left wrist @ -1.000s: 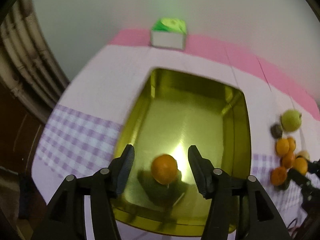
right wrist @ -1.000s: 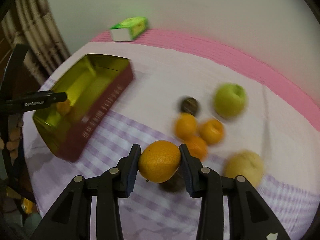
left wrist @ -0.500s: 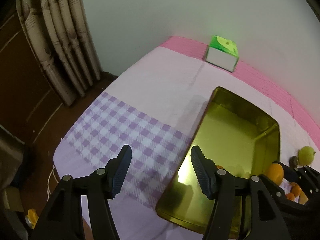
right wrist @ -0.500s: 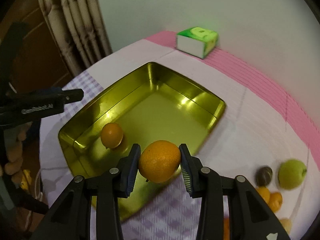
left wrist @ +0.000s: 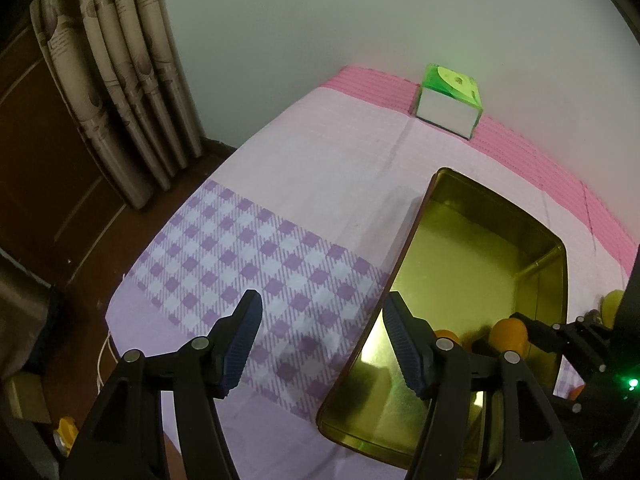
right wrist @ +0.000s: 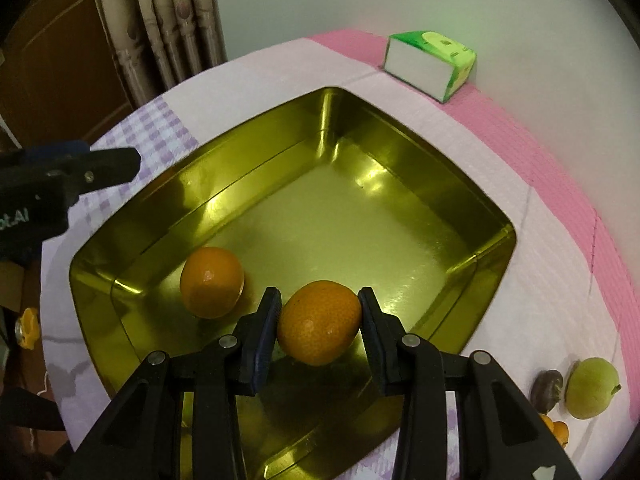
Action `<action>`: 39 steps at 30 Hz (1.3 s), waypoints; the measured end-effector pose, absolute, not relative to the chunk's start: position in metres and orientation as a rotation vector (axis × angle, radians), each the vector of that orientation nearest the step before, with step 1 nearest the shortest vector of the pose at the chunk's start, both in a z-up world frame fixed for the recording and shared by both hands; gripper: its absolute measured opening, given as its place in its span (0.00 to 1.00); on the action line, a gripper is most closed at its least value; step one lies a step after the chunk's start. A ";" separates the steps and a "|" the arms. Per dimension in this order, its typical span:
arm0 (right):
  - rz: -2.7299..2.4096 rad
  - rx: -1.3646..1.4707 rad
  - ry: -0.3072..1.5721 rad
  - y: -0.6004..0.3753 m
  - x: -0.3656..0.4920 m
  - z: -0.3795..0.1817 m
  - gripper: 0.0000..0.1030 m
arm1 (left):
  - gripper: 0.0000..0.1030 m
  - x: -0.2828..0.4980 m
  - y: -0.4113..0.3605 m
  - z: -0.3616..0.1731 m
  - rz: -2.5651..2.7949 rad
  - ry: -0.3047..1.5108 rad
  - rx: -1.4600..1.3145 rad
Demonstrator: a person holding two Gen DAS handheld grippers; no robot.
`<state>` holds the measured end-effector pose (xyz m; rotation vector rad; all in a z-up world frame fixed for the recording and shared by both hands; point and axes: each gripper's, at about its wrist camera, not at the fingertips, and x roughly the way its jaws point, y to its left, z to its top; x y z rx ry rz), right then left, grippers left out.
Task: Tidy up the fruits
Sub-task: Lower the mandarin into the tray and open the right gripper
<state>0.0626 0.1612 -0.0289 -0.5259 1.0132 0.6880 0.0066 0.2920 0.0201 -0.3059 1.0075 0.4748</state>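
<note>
Orange fruit (right wrist: 318, 322) clamped in right tool (right wrist: 319, 322) over gold tin (right wrist: 496, 248); left tool (left wrist: 320, 342) just widening, empty.

pale wall (left wrist: 360, 20), pleated curtain (left wrist: 120, 80), dark floor (left wrist: 80, 240)

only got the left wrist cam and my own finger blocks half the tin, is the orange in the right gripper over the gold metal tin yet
Observer: Yes. The right gripper has its jaws shut on a round orange citrus fruit over the floor of the gold rectangular metal tin, near its front wall.
Operator: anything already in there
Observer: One loose orange fruit lies on the tin floor, left of the held one and apart from it.
Operator: whats outside on the right
Observer: On the cloth right of the tin, a green apple sits beside a small dark round fruit.
</note>
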 end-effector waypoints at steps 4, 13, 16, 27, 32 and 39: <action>0.685 -0.544 1.020 0.164 0.063 -0.035 0.35 | 0.62 0.006 0.292 0.021 0.475 1.009 -0.307; 0.682 -0.536 1.028 0.163 0.063 -0.039 0.36 | 0.62 0.007 0.291 0.018 0.463 1.017 -0.305; 0.681 -0.519 1.027 0.161 0.064 -0.038 0.35 | 0.63 0.007 0.291 0.019 0.460 1.018 -0.305; 0.680 -0.459 1.006 0.151 0.060 -0.023 0.36 | 0.63 0.007 0.289 0.019 0.456 1.017 -0.294; 0.689 -0.414 0.975 0.139 0.051 -0.006 0.37 | 0.64 0.010 0.284 0.020 0.434 1.015 -0.271; 0.670 -0.342 0.955 0.102 0.042 0.012 0.38 | 0.64 0.012 0.274 0.021 0.412 1.012 -0.235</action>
